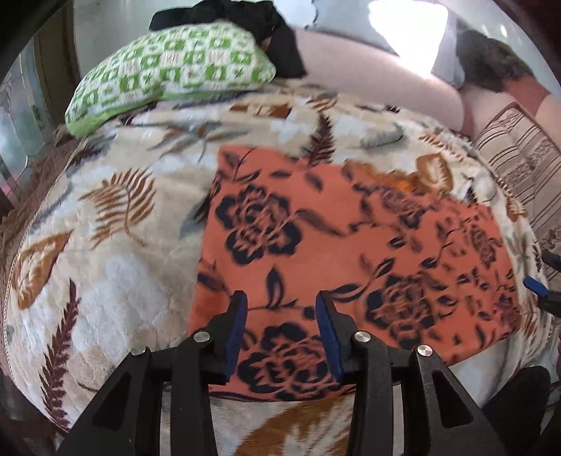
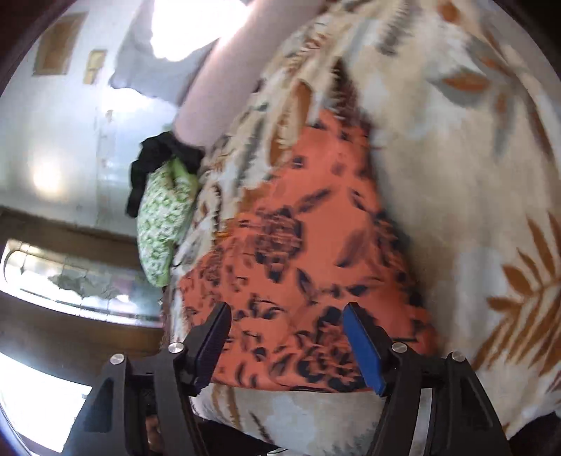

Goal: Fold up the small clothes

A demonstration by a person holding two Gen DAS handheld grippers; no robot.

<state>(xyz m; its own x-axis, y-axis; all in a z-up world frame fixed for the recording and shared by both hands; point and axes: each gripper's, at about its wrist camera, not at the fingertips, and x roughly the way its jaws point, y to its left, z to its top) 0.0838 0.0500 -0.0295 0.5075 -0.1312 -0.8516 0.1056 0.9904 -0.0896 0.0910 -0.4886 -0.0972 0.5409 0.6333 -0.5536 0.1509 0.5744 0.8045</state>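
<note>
Blue-padded left gripper (image 1: 280,308) tilts steeply down over the orange cloth (image 1: 350,252), jaws partly apart, holding nothing; the cloth lies flat on the blanket (image 1: 105,245). Right gripper (image 2: 285,326), rolled sideways, hovers wide and empty above the near hem. Best pinch both hem corners evenly.

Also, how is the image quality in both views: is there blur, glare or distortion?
Left wrist view: the orange cloth with dark flowers is smeared by motion, the window behind is blown out white, and the fisheye bends the leaf-patterned blanket. Right wrist view: blur is stronger, the picture is tilted, and glare washes out the pale wall.
</note>
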